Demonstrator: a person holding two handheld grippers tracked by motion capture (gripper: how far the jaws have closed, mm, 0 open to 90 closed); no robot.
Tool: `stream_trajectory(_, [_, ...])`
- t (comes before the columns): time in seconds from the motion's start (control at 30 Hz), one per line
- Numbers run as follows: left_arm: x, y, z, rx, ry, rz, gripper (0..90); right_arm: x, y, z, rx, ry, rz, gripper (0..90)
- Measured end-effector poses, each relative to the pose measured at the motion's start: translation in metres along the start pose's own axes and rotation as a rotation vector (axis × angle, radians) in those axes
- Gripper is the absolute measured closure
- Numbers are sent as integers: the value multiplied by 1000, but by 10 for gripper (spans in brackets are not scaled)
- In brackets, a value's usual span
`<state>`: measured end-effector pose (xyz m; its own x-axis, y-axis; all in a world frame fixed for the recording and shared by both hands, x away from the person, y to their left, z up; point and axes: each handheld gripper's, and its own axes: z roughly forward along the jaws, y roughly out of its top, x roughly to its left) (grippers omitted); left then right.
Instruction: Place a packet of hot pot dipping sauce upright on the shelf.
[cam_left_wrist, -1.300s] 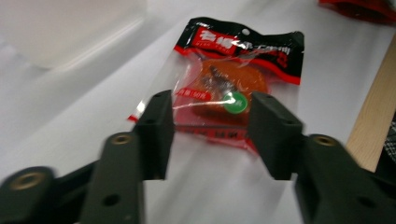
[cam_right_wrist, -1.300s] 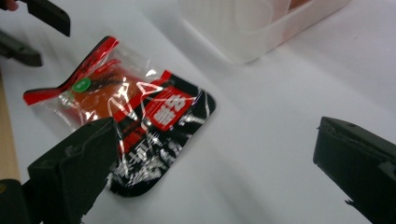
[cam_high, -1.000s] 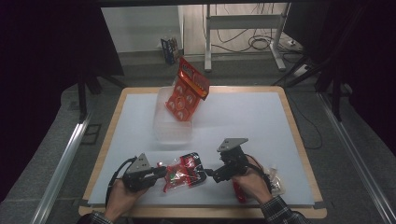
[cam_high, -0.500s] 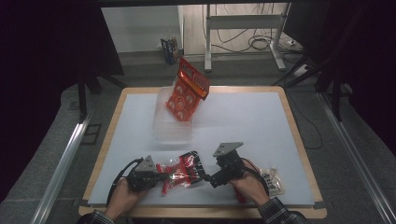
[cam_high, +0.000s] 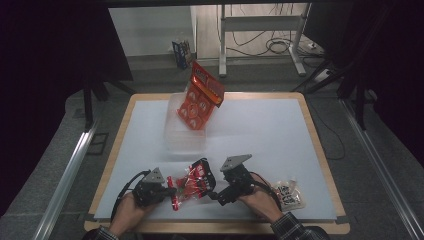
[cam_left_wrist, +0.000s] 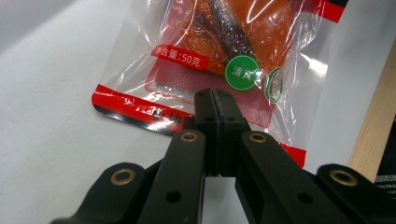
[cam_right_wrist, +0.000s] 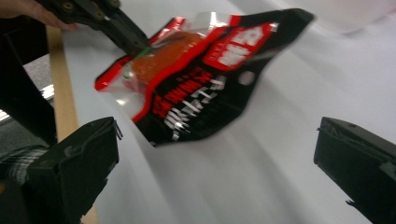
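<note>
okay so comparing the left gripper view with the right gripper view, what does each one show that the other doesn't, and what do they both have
The left gripper view alone gives the packet's clear end up close: a green round sticker and a printed weight label, with the left gripper shut on that edge. The right gripper view alone gives the packet's black end with white lettering and the right gripper's jaws spread wide, apart from the packet. Both show the red snack packet and the white table.

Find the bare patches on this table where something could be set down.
Free: the right half beyond the white packet, and the left strip beside the clear tub. Crowded: the near edge, with both tools and the red packet.
</note>
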<state>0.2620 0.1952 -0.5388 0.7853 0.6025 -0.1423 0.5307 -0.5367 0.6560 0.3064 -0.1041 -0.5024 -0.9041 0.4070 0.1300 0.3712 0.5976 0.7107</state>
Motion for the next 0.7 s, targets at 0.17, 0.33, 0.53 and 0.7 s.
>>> stream_trajectory(0.17, [1,-1,0,-1,-7,-8,899,8,4,10,20,32,-3,7])
stream_trajectory(0.33, [1,-1,-1,4,0,6,898,13,7,28,75,88,8,9])
stream_trajectory(0.53, [0,-1,-2,9,6,13,898,19,17,42,108,132,47,37])
stream_trajectory(0.7, [-1,-1,-2,8,9,12,897,19,24,46,92,134,68,130])
